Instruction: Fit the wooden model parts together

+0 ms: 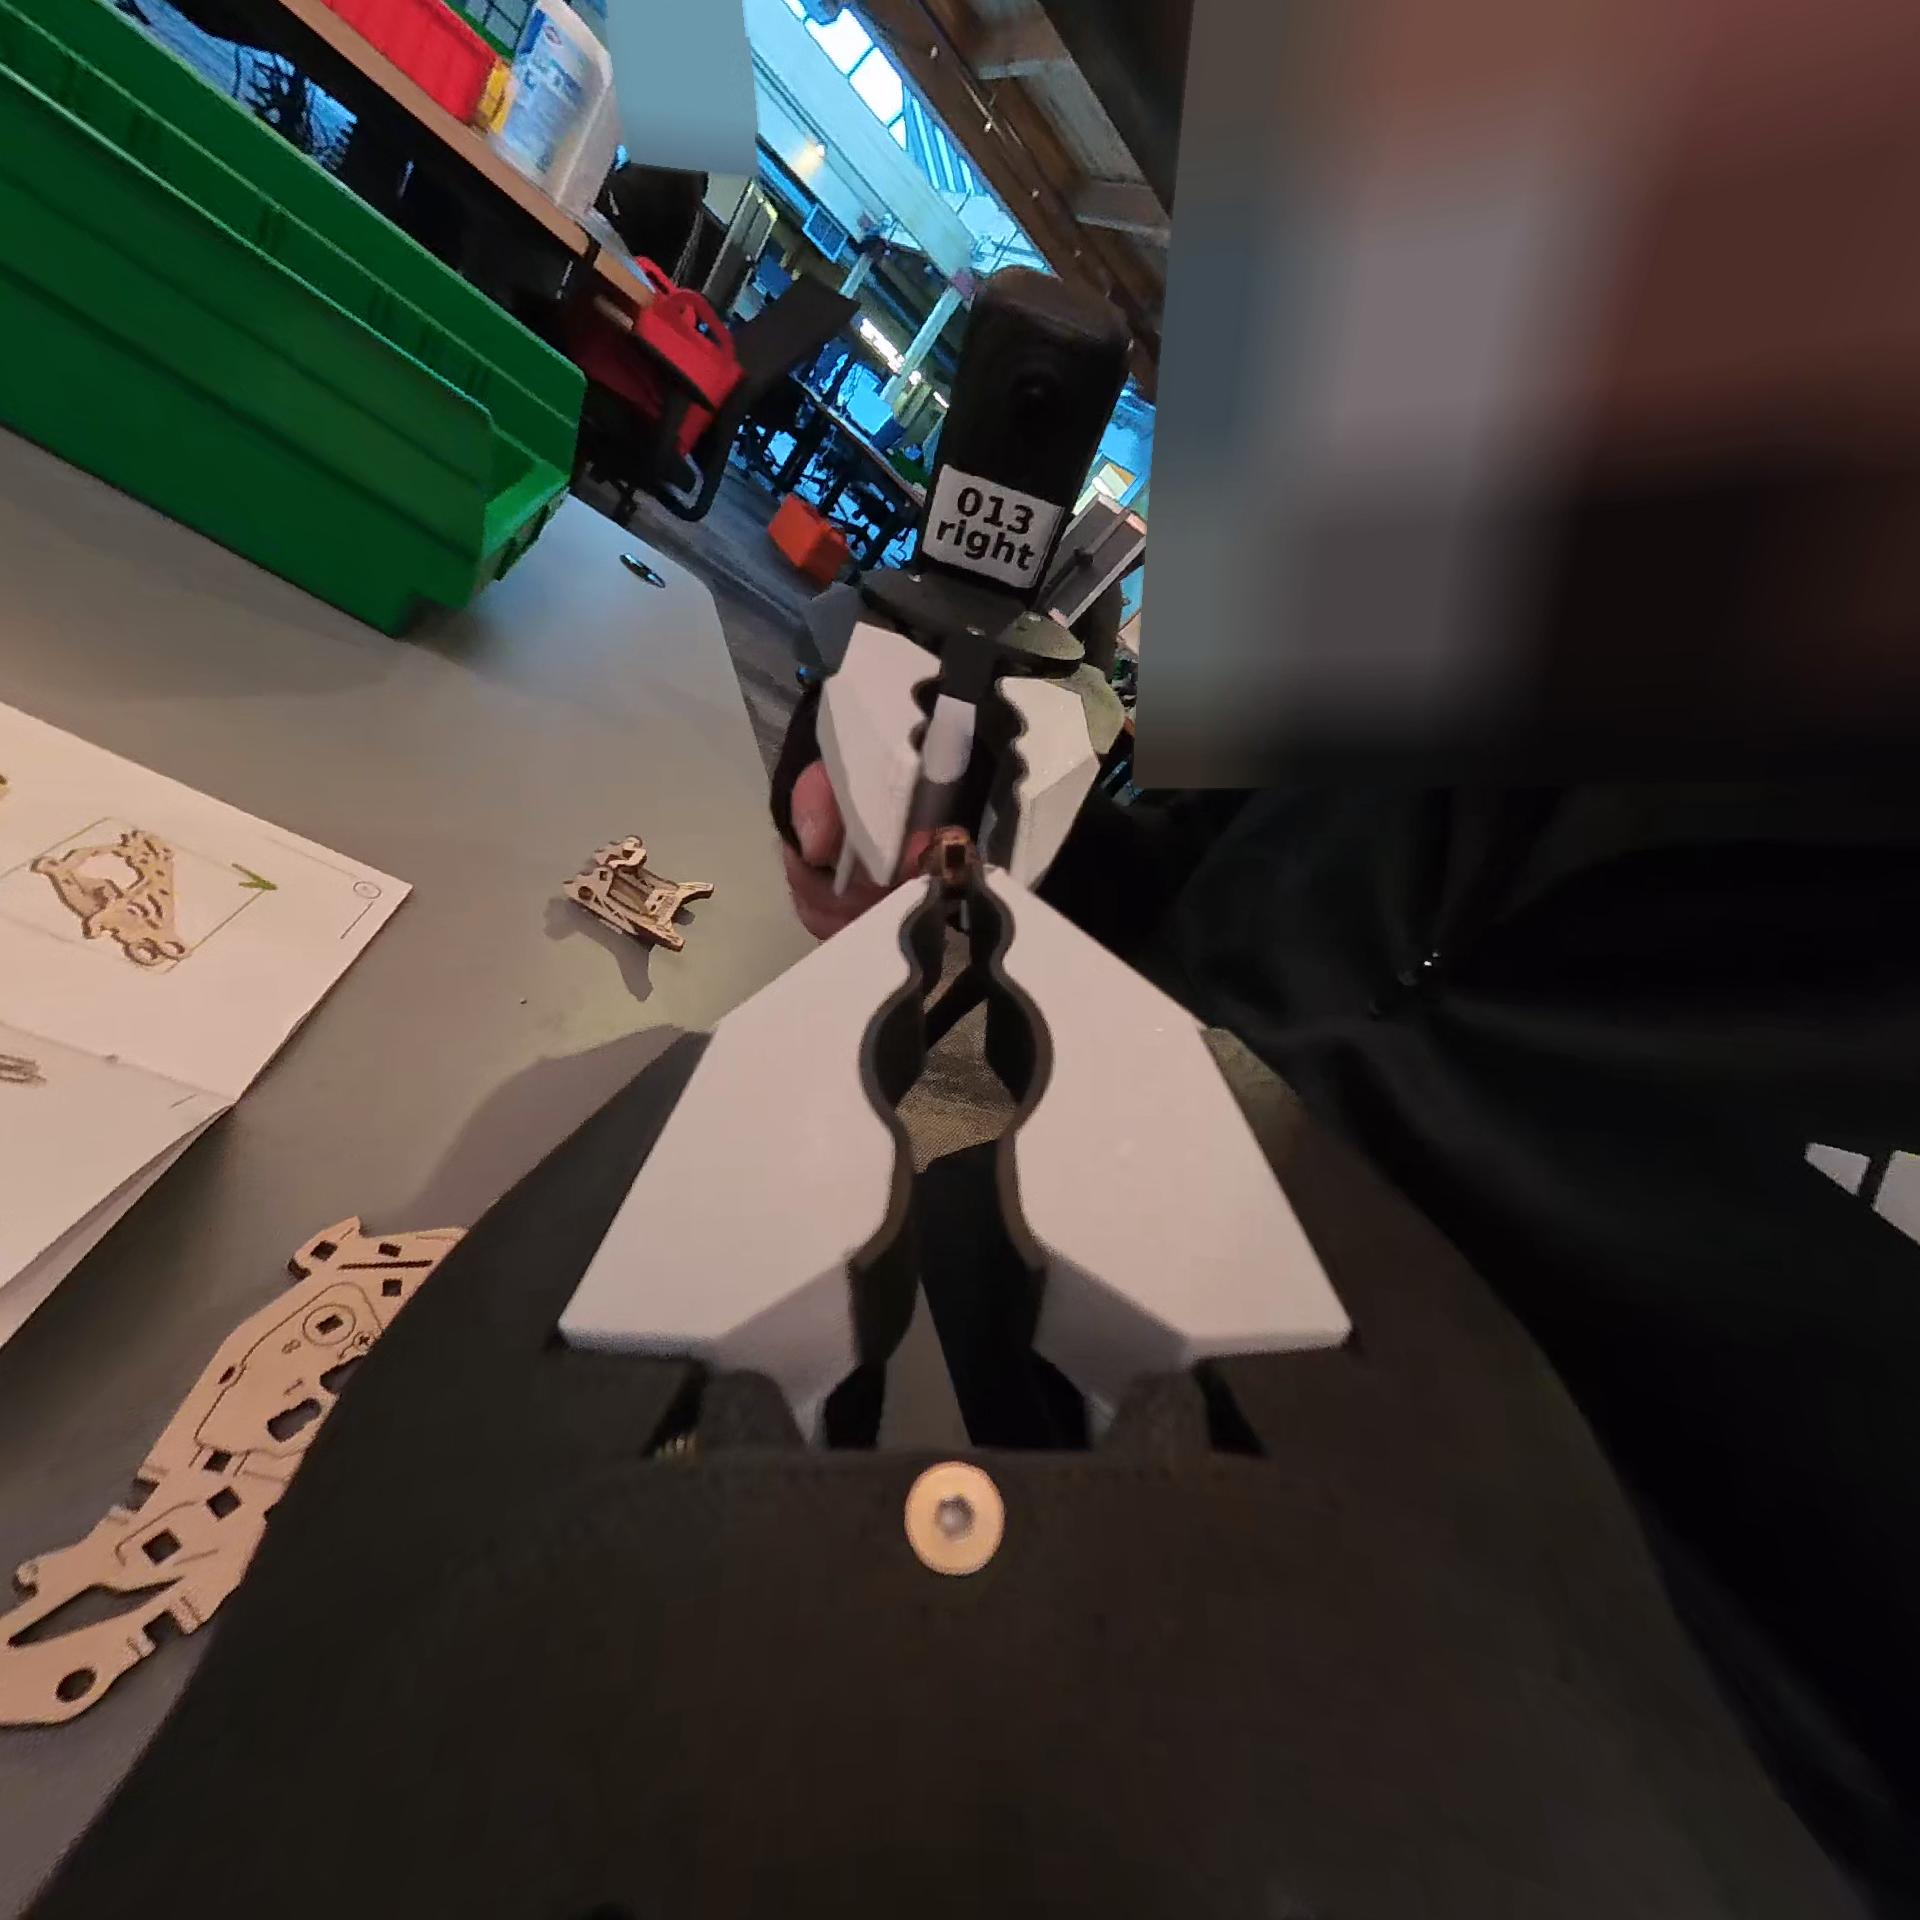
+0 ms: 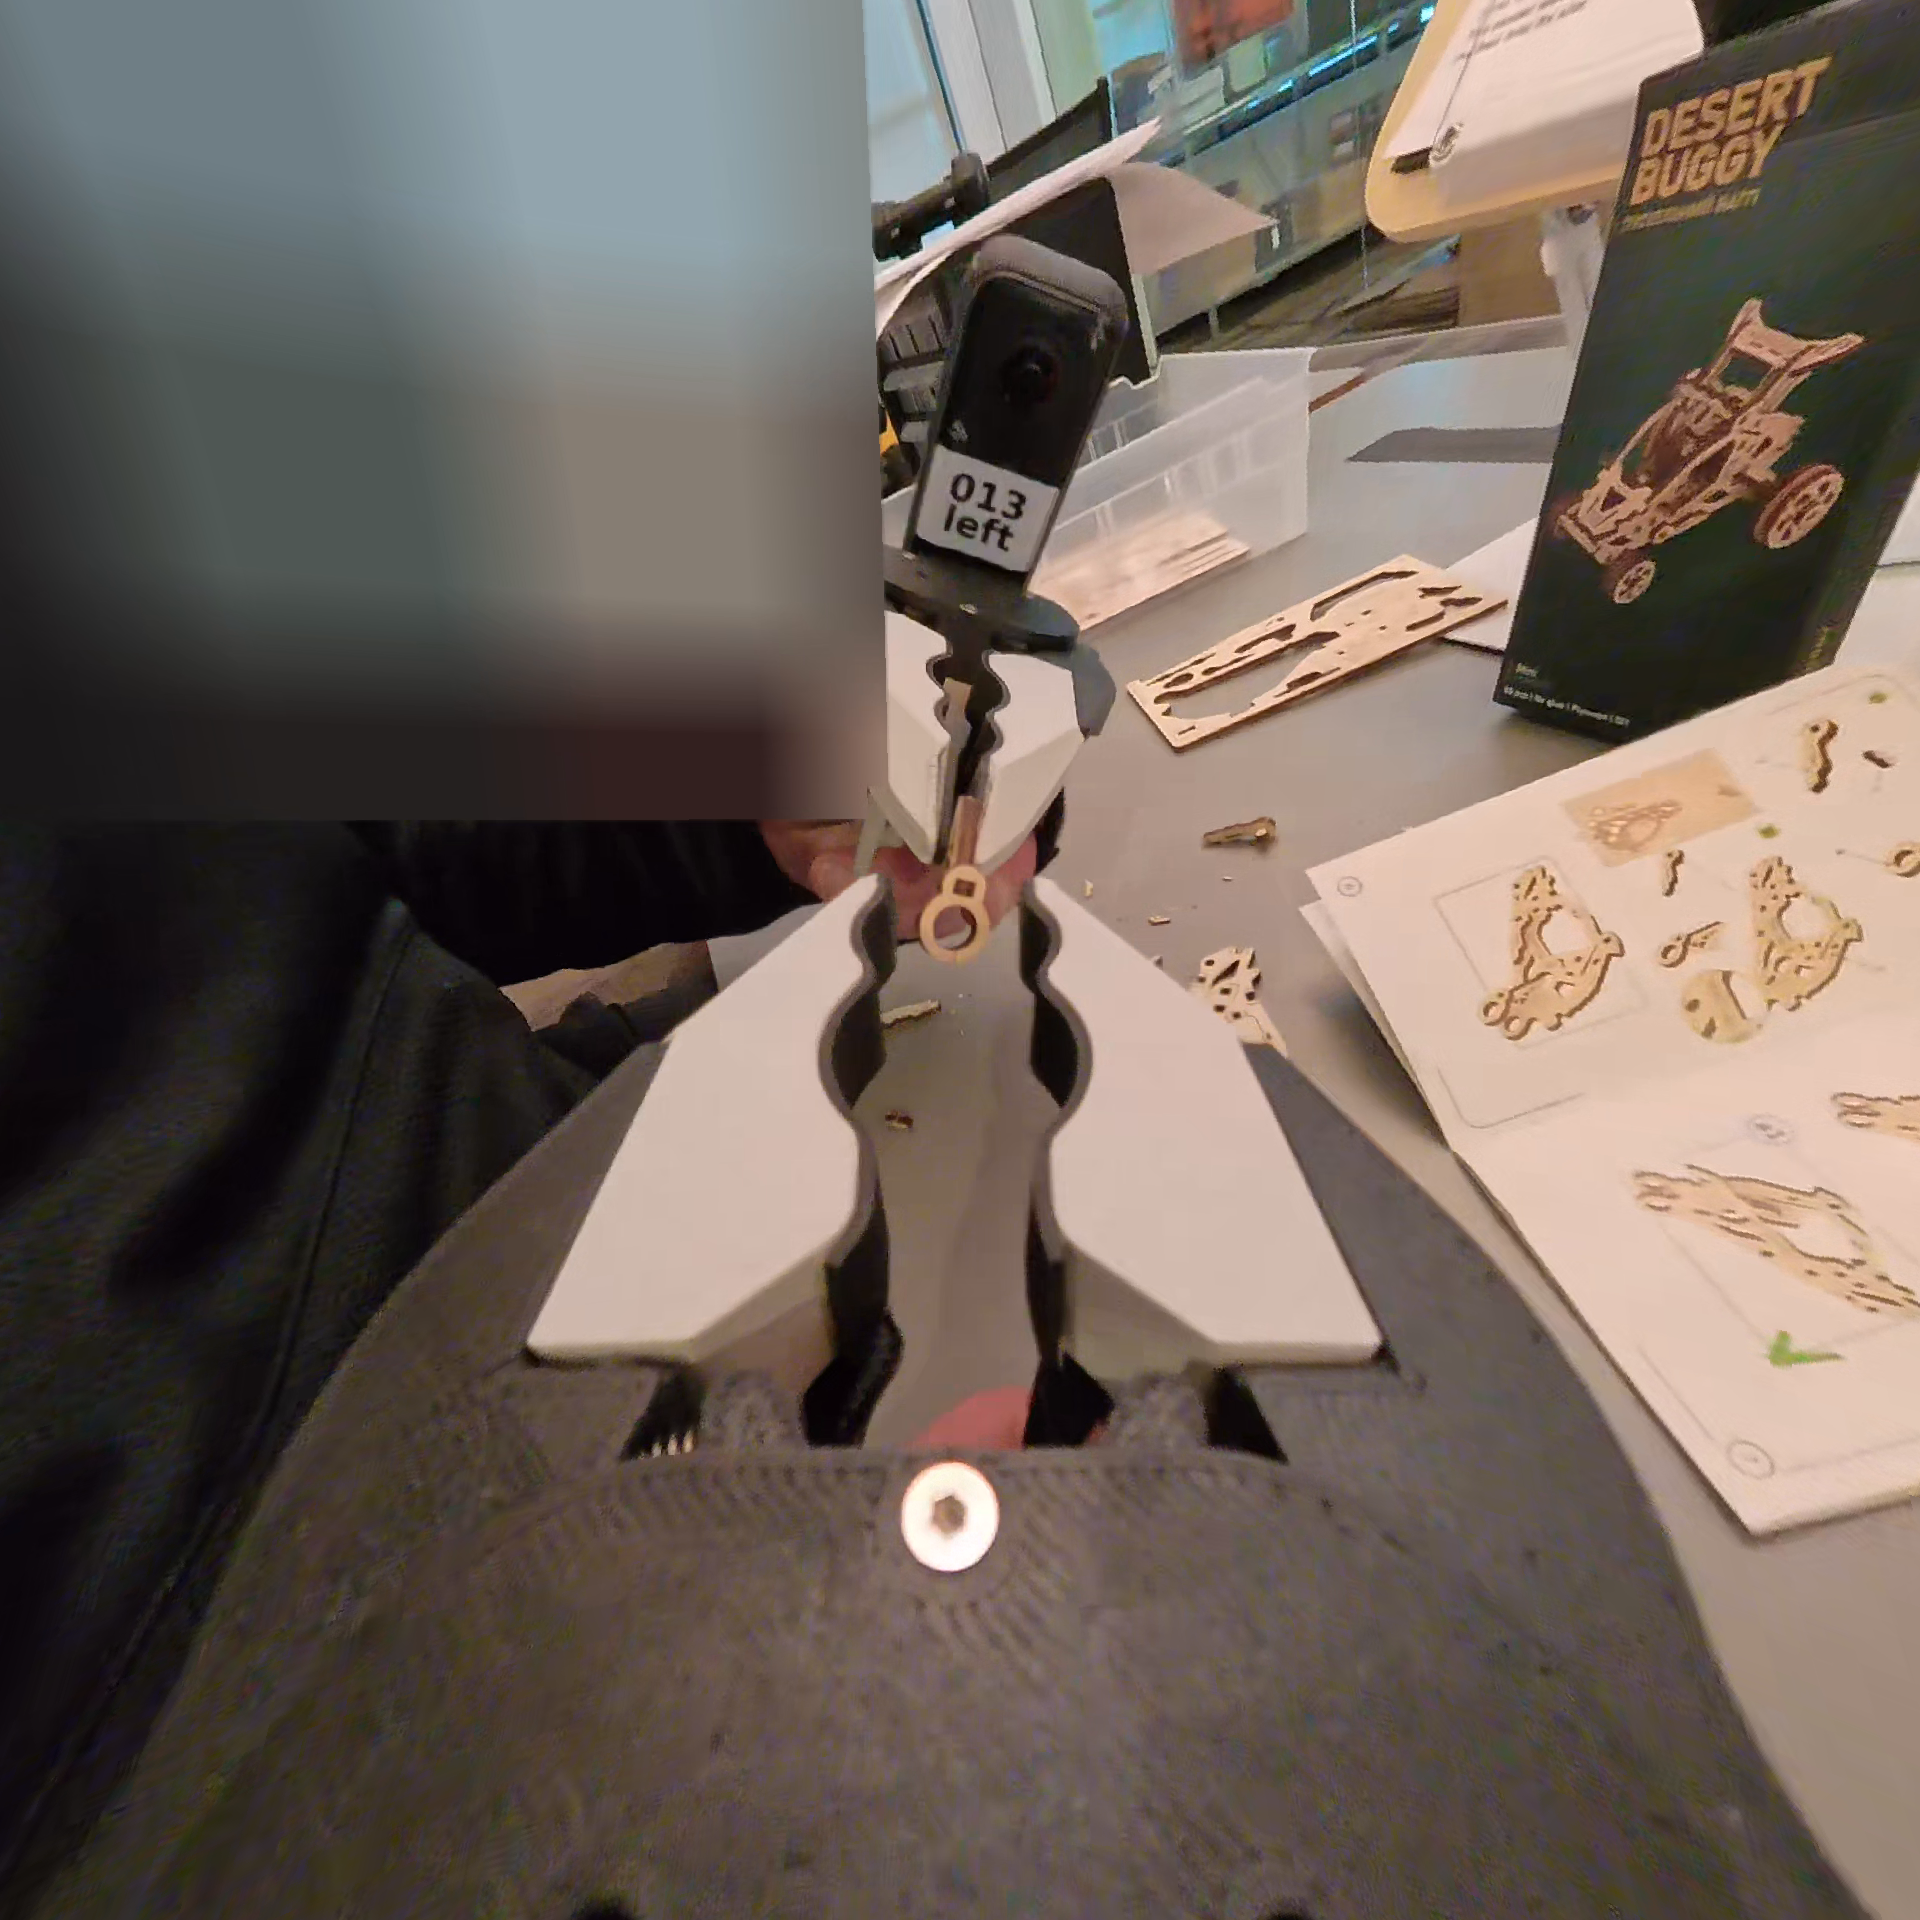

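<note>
Pale plywood link: a small laser-cut wooden piece [image 2: 958, 904] with a large round ring at its lower end, a small square hole above that, and a narrow stem running up between the left gripper's fingers; its edges look scorched brown.
Where it is: held in the air above the grey table [image 1: 436, 727], right in front of the right gripper's tips.
Left gripper [image 2: 961, 831]: jaws closed on the stem of the link, both tips pressed against it; the ring hangs clear below them.
Seen end-on: from the left wrist view the link [image 1: 951, 860] shows only as a small brown nub at the tips, possibly with a square opening, though it is blurred.
Right gripper [image 2: 954, 899]: jaws apart, holding nothing; the ring sits between the tips without touching either.
Nearby parts: a small assembled wooden sub-frame [image 1: 636, 896] lies on the table, and a flat perforated chassis plate [image 1: 197, 1455] nearer the camera.
Paper: an instruction sheet [image 2: 1662, 1091] with drawn parts lies beside the grippers.
Farther out: an emptied plywood sheet [image 2: 1320, 649], the dark kit box [image 2: 1704, 416], green bins [image 1: 239, 343].
</note>
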Available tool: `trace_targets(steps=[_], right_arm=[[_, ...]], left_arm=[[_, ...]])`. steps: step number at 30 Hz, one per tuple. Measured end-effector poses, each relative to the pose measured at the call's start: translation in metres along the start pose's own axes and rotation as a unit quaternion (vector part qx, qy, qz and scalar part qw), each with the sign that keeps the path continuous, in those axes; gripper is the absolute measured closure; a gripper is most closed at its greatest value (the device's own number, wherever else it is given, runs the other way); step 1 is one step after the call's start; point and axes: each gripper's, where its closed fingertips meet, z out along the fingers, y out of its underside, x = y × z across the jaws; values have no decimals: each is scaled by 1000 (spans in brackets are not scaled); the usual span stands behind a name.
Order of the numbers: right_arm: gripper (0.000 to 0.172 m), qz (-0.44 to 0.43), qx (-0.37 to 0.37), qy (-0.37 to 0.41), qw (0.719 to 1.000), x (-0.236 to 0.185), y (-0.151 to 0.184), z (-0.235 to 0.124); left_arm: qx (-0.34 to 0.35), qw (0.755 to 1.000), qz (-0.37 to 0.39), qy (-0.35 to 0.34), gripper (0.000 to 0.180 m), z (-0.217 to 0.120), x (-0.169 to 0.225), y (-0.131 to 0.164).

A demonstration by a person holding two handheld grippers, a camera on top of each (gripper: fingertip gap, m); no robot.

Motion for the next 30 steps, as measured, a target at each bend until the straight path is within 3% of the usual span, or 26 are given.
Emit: trace_targets(steps=[2, 11, 15, 18, 24, 30], right_arm=[[160, 7, 8, -6, 1000, -2, -2, 1], [161, 21, 14, 1, 1000, 2, -3, 1], [161, 32, 13, 21, 999, 9, 0, 1], [161, 32, 0, 50, 998, 18, 6, -1], [162, 74, -27, 111, 991, 41, 26, -4], [161, 75, -100, 157, 980, 51, 53, 7]], left_arm=[[5, 1000, 0, 4, 179, 0, 1, -1], [17, 1000, -5, -2, 173, -1, -5, -3], [34, 999, -9, -32, 158, -13, -14, -8], [-2, 994, 11, -112, 157, -31, -35, 1], [-182, 932, 102, -295, 152, -68, -90, 42], [-282, 879, 183, -338, 153, -73, -112, 63]])
